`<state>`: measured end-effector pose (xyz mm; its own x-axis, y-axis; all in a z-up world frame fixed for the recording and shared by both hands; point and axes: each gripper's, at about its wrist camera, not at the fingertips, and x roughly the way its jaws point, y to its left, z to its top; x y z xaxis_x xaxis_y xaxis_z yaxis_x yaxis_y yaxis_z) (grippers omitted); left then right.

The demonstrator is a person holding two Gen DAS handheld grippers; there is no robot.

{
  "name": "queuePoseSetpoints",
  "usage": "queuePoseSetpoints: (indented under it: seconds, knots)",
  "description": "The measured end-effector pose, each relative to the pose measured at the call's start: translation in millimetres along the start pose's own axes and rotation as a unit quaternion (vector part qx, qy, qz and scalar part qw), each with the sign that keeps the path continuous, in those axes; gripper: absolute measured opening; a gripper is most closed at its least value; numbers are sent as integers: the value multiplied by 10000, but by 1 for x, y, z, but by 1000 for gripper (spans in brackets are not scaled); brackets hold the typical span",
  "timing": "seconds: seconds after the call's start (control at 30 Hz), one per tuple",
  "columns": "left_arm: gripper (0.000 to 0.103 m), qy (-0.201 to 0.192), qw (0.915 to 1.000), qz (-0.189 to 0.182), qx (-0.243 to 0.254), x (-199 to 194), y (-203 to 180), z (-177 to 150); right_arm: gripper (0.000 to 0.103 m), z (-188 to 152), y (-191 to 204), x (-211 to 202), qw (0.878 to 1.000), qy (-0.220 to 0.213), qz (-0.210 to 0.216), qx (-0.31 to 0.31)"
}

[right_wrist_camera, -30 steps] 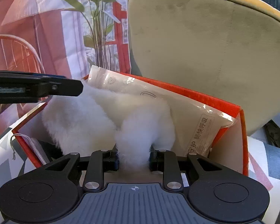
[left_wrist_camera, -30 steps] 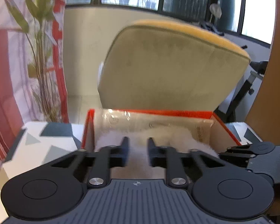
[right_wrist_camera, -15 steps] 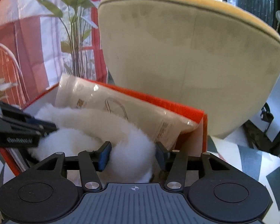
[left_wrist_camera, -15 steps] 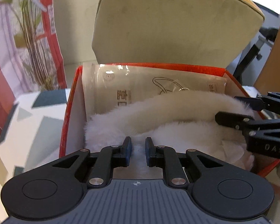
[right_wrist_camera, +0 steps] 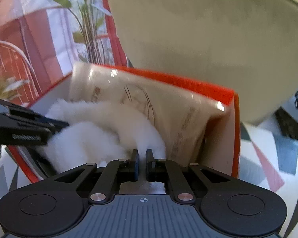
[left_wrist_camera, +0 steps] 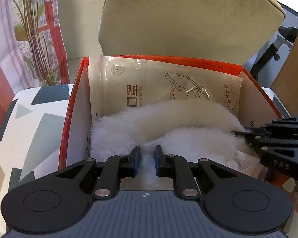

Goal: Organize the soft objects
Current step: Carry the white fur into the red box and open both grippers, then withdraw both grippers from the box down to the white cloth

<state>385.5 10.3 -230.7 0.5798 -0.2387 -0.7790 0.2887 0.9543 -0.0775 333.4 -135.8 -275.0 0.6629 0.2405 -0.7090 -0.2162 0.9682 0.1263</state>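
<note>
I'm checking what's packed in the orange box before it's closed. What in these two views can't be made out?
- Box floor: both views, covered by the white fur.
- Lower part of the mask packet: left view, behind the fur.
- Packet print: right view, blurred.
- Crumpled white material at the box's right corner: left view, partly hidden by the right claw.
- Fur's full shape: unclear, folded on itself.
</note>
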Motion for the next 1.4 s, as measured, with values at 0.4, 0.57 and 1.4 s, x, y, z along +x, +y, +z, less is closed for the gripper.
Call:
queuePoseSetpoints:
  seconds: [0.4, 0.57, 1.4]
  knots:
    - [62, -685, 9972, 56, 294, -37, -17, -8, 15, -5, 11, -13, 9988, 166, -459, -28]
    - [94, -1321, 9899, 248, 457, -77, -27, -21, 50, -13, 18, -46, 9977, -294, -606, -100]
    - [103, -1902, 9779, 813, -286, -147, -10, -182, 103, -137, 42, -147, 9744, -2110, -460, 628]
